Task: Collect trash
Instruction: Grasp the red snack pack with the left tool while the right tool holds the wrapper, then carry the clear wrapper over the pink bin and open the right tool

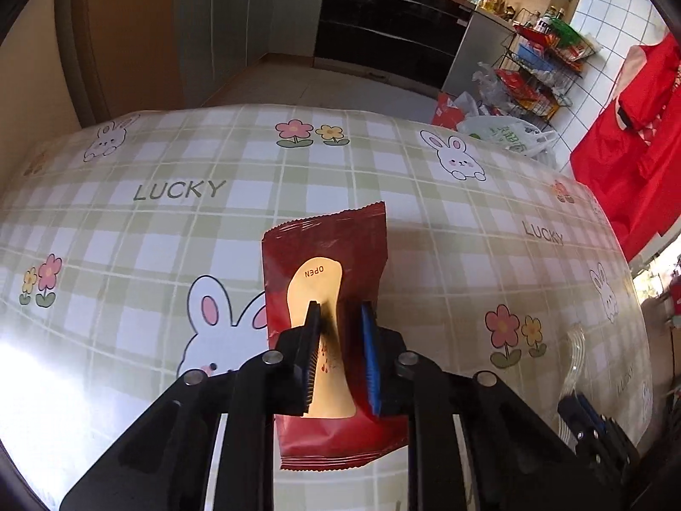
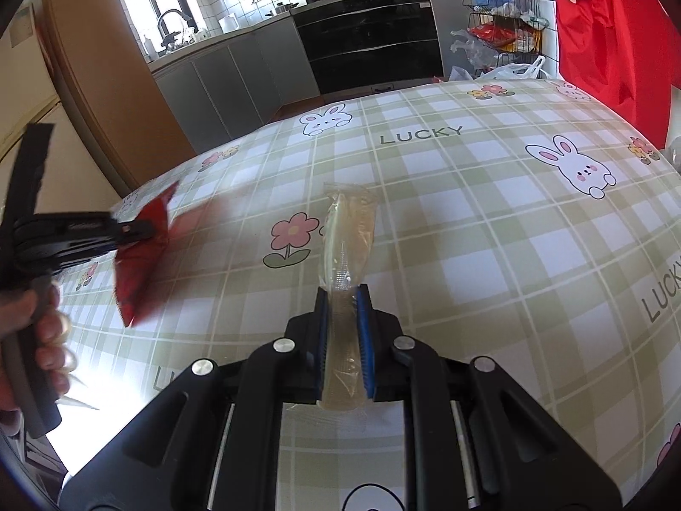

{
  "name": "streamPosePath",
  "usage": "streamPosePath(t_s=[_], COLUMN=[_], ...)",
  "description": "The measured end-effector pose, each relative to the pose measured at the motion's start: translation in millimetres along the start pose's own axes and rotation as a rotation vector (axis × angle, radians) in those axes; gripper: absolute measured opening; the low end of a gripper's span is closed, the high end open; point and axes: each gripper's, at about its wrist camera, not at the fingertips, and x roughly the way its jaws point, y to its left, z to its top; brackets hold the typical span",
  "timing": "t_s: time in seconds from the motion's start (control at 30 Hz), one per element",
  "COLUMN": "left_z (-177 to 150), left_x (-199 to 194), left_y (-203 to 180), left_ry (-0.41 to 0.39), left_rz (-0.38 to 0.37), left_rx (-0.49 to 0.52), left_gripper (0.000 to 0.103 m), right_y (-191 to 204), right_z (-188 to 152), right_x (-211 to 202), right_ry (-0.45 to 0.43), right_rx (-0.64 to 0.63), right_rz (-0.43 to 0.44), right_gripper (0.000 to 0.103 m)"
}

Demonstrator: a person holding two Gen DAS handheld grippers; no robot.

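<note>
My left gripper [image 1: 340, 313] is shut on a dark red snack wrapper [image 1: 327, 264] with a cream "OPEN" flap, held above the table. It also shows at the left of the right wrist view [image 2: 142, 251], blurred, with the left gripper [image 2: 140, 228] clamped on it. My right gripper [image 2: 340, 294] is shut on a clear plastic wrapper [image 2: 347, 234] that sticks forward from the jaws above the table. The right gripper shows at the lower right of the left wrist view [image 1: 572, 404].
The table [image 1: 383, 162] has a green plaid cloth with rabbits, flowers and "LUCKY". Beyond its far edge are kitchen cabinets [image 2: 238, 72], a black oven [image 2: 370, 42], a wire rack of goods [image 1: 536, 64], plastic bags [image 1: 506, 132] and red cloth [image 1: 638, 127].
</note>
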Motion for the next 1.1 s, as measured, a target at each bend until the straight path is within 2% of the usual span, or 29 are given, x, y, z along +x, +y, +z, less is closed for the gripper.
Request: streamPosePath(t_s=[0.33, 0.43, 0.9, 1.1], left_z=[-40.3, -53.3, -109.2, -136.3], left_x=[-75.2, -103.2, -250.4, -299.7], left_y=[33.5, 39.4, 32.2, 30.8], left_ry=[-0.074, -0.103, -0.327, -0.378], left_rz=[-0.039, -0.049, -0.107, -0.163], left_rx=[0.044, 0.039, 0.147, 0.143], left_gripper=[0.012, 0.012, 0.012, 0.012], right_y=[5.2, 15.7, 83.7, 104.8], right_z=[-1.3, -0.9, -18.9, -31.9], right_x=[-7.8, -11.9, -145.5, -201.9], right_ry=[-0.034, -0.006, -0.158, -0.203], right_rx=[-0.026, -0.057, -0.151, -0.178], right_rz=[-0.014, -0.009, 0.086, 0.112], right_gripper=[0.016, 0.016, 0.016, 0.016])
